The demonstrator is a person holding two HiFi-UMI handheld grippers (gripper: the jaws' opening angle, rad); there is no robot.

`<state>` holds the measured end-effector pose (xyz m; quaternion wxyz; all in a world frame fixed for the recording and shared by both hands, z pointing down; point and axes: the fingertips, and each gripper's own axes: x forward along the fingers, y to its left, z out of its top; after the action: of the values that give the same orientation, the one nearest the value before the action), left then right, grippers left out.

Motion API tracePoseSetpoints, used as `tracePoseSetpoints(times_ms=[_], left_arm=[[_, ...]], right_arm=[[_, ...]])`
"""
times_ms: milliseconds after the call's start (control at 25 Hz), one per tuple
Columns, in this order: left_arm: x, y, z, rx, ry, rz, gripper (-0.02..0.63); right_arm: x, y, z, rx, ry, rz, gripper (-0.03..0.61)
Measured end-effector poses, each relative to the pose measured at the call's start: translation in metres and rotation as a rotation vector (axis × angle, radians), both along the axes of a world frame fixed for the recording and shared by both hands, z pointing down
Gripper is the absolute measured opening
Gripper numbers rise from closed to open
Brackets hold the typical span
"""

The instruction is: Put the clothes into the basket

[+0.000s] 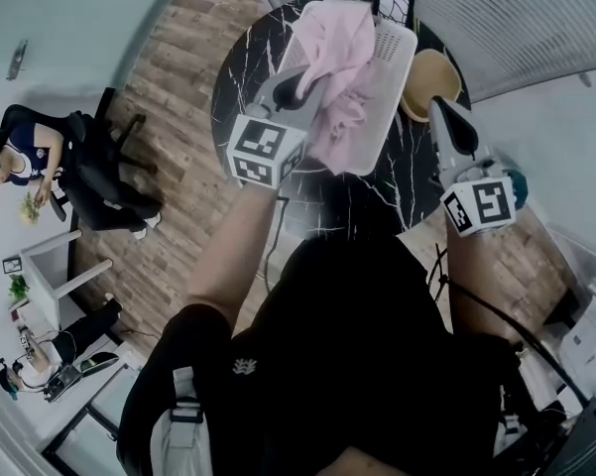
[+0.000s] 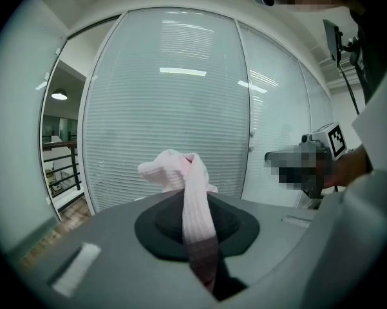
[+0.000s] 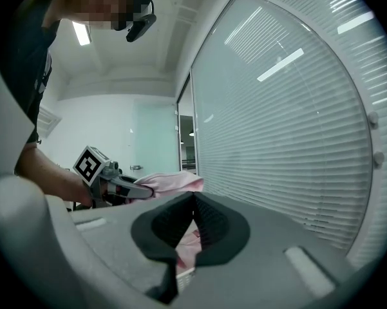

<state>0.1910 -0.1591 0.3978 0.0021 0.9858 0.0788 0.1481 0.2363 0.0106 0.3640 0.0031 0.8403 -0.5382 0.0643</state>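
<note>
left gripper (image 1: 305, 84): clamped on pink garment (image 1: 343, 48) | garment over basket (image 1: 398, 54)

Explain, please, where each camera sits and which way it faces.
Head view: on the person's head, looking steeply down at the basket and table; torso, arms, left tongs and right tongs show.
Left gripper view: rides the left tongs, shut on the pink garment, facing window blinds; right hand shows.
Right gripper view: rides the right tongs, shut, facing window blinds; left forearm shows.
Shared: the pink garment.
</note>
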Motion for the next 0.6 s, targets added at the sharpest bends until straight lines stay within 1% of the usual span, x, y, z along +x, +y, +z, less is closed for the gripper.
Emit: tracePoseSetpoints(times_ms=[360, 480, 520, 600], left_arm=[[0.015, 0.004, 0.035, -0.003, -0.063, 0.019, 0.043], [0.019, 0.006, 0.042, -0.008, -0.064, 0.034, 0.035], [0.022, 0.006, 0.046, -0.005, -0.075, 0.038, 0.035], [0.025, 0.008, 0.062, 0.002, -0.124, 0.049, 0.035]], right_arm=[[0.007, -0.007, 0.031, -0.010, -0.047, -0.003, 0.002], [0.010, -0.007, 0.042, -0.018, -0.066, 0.000, 0.002], [0.010, -0.007, 0.046, -0.019, -0.072, 0.002, 0.002], [0.010, -0.008, 0.053, -0.023, -0.085, 0.005, 0.002]])
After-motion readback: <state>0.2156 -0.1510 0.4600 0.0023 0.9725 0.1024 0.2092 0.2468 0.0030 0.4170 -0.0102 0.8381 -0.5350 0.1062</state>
